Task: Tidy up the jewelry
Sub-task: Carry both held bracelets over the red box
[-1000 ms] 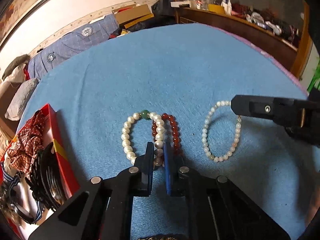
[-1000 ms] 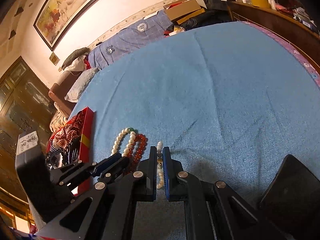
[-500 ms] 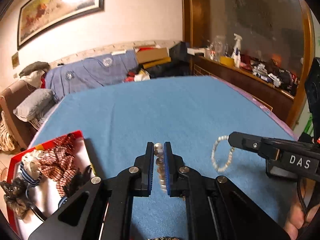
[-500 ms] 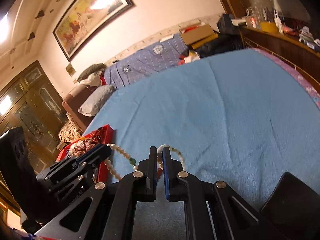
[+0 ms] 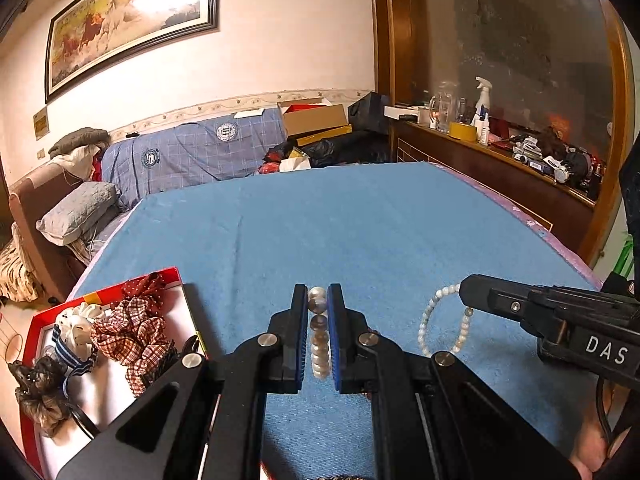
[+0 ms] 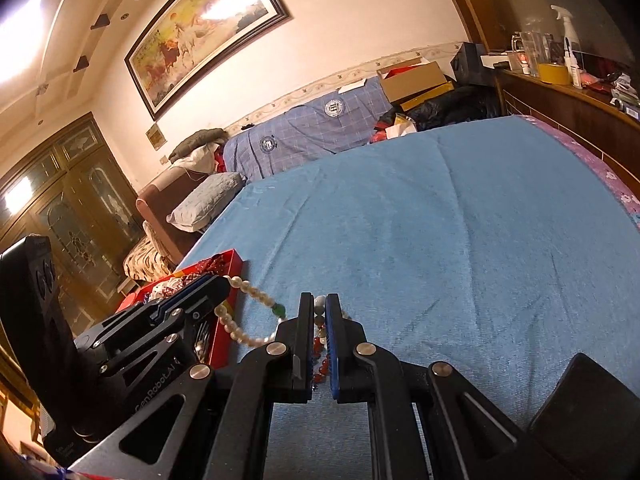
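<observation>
Pearl beads of one bracelet (image 5: 318, 332) stand in a column between the jaws of the left gripper (image 5: 318, 300), which are nearly closed and pinch that strand, holding it above the blue bedspread (image 5: 360, 220). From the right wrist view the same pearl bracelet (image 6: 248, 312) hangs as a loop from the left gripper (image 6: 212, 280), with a green bead (image 6: 279, 311) at its low side. The right gripper (image 6: 319, 308) has its jaws drawn close together on a pale beaded bracelet (image 6: 320, 304); from the left wrist view this second bracelet (image 5: 442, 322) dangles from the right gripper's tip (image 5: 466, 292). A red bead bracelet (image 6: 320, 364) shows between and below the right jaws; whether it lies on the bedspread or is lifted cannot be told. Just left of the left gripper sits a red box (image 5: 40, 316) holding fabric scrunchies (image 5: 128, 332).
</observation>
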Available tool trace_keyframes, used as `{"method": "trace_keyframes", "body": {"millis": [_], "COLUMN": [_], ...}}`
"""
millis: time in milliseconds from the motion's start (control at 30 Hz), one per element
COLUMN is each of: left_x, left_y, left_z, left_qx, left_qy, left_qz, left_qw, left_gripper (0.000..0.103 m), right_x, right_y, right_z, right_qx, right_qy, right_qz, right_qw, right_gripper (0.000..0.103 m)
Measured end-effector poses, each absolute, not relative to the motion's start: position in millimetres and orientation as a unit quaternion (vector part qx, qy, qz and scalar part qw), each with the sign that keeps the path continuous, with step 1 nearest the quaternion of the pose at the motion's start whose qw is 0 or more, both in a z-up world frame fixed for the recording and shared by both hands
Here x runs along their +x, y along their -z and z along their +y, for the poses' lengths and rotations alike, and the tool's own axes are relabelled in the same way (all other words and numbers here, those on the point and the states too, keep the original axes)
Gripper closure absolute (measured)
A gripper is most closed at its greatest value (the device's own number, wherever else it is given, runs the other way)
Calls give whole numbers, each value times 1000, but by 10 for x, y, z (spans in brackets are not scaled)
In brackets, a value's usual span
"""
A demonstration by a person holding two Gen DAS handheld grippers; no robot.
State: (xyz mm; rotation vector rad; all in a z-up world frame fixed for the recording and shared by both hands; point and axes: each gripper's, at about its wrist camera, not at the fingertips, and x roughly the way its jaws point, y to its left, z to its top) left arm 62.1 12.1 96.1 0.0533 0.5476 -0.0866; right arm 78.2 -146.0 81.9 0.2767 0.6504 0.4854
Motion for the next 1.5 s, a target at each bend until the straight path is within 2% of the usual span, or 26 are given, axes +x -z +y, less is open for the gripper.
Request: {"method": "trace_keyframes", "body": {"millis": [1500], "left_x": [369], "left_y": [-1162], "left_z": [786], "left_qx": [-56], "left_qy": [6], "left_qz": [259], "left_qw": [964], "left_gripper": [94], "right_x": [570], "right_y": [-842], "right_z": [-978], "right_qx": [97], "right_qy": [-332], "right_qz": [289], "right_qw": [893], "right_gripper": [97]}}
